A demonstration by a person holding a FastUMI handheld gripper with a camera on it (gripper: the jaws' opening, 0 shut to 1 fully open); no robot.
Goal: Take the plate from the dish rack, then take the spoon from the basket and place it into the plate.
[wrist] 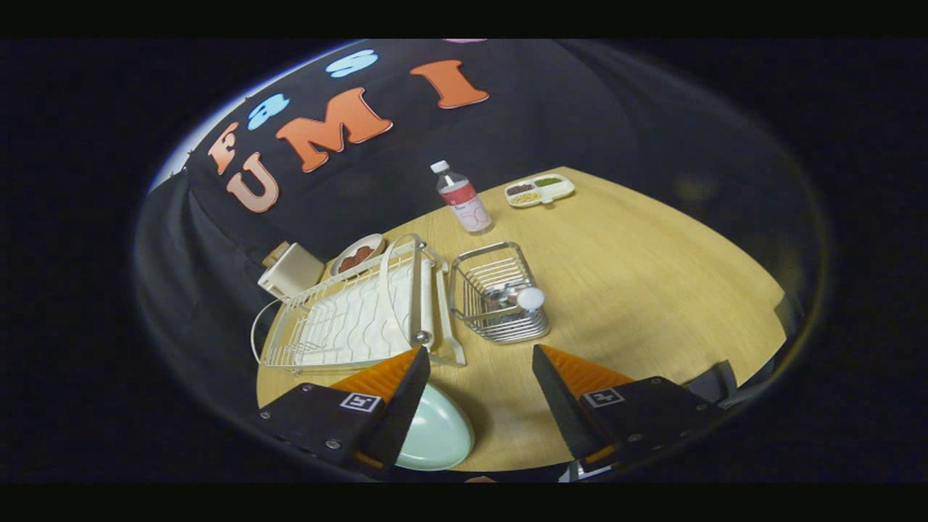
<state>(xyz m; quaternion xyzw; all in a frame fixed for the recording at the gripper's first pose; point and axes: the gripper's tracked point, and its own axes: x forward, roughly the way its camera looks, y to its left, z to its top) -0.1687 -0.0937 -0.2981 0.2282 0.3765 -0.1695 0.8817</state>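
Looking down past the tool (478,377), its two fingers are spread wide with nothing between them, just bare bench (652,275) showing through the gap. Right by the left finger, partly tucked under it, sits the pale green plate (438,435), flat on the wood and already out of the dish rack (355,315). So I'd say the plate half is done and the spoon is what's left.

The bit that matters for the next move: the wire basket (499,293) stands just ahead of the fingers, a touch toward the right one, well beyond the plate. A white rounded knob, which I take for the spoon (530,298) handle end, pokes up at the basket's near right corner. The rest of it is lost among the wires, though the handle seems to stand more or less upright. My guess is the tool has to go forward and come down around that end from above.

The dish rack, right next to the basket on its left, looks empty. Behind the rack there's a cream box (290,270) and a small dish (357,255) of something reddish. Further back stands a bottle (464,197), and farthest off a divided tray (540,190) with a different filling in each compartment.
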